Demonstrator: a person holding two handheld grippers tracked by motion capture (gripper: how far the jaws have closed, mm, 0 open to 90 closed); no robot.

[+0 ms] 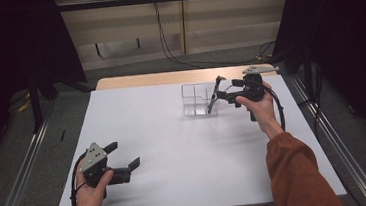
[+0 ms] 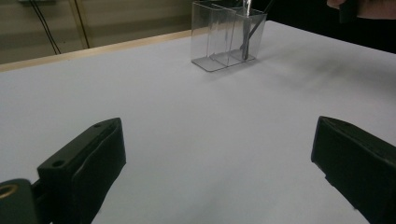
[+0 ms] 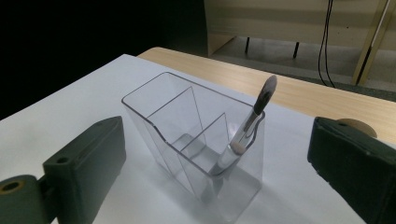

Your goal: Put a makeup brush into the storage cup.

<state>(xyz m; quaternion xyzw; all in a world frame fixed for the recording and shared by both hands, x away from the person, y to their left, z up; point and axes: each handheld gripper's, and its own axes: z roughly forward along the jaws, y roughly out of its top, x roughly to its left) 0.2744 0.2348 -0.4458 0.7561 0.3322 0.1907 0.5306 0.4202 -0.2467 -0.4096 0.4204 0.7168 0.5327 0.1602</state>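
Observation:
A clear plastic organizer (image 1: 195, 99) with several compartments stands at the back right of the white table (image 1: 175, 149). A makeup brush (image 1: 214, 96) leans in its right-end compartment, bristle head up above the rim. My right gripper (image 1: 225, 89) hovers just right of the organizer, jaws open, nothing between them. In the right gripper view the organizer (image 3: 187, 135) and the brush (image 3: 247, 126) sit between and beyond the spread jaws of that gripper (image 3: 217, 158). My left gripper (image 1: 123, 156) rests open near the front left, with the organizer (image 2: 224, 39) far ahead of it.
A bare wooden strip (image 1: 169, 78) runs along the table's far edge. Metal rails (image 1: 21, 172) flank the table on the floor. Cables (image 1: 177, 58) lie on the floor behind. Dark curtains hang at both sides.

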